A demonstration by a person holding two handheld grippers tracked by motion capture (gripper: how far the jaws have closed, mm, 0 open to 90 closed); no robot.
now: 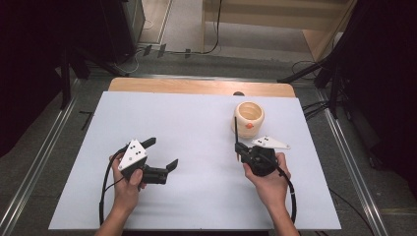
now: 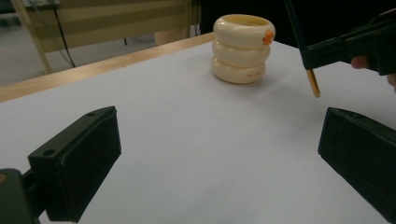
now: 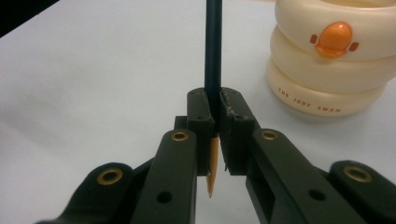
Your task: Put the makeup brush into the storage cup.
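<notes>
A black pencil (image 1: pixel 236 132) stands nearly upright with its sharpened tan tip pointing down, just above the white table (image 1: pixel 196 128). My right gripper (image 1: pixel 239 147) is shut on the pencil's lower part; in the right gripper view the pencil (image 3: pixel 213 51) rises from between the closed jaws of that gripper (image 3: pixel 215 116). A cream ringed cup (image 1: pixel 248 119) with an orange duck beak stands just beyond the pencil, upright and apart from it. My left gripper (image 1: pixel 162 153) is held open over the table's left half, with nothing between its jaws. The left gripper view shows the cup (image 2: pixel 242 49) and the pencil (image 2: pixel 312 79) farther off.
The wooden table edge (image 1: pixel 196 87) runs along the back of the white sheet. Metal rails (image 1: pixel 44 152) flank the table on the floor. Cables and dark stands (image 1: pixel 334 73) lie behind and to the right. A hand holds each gripper near the front edge.
</notes>
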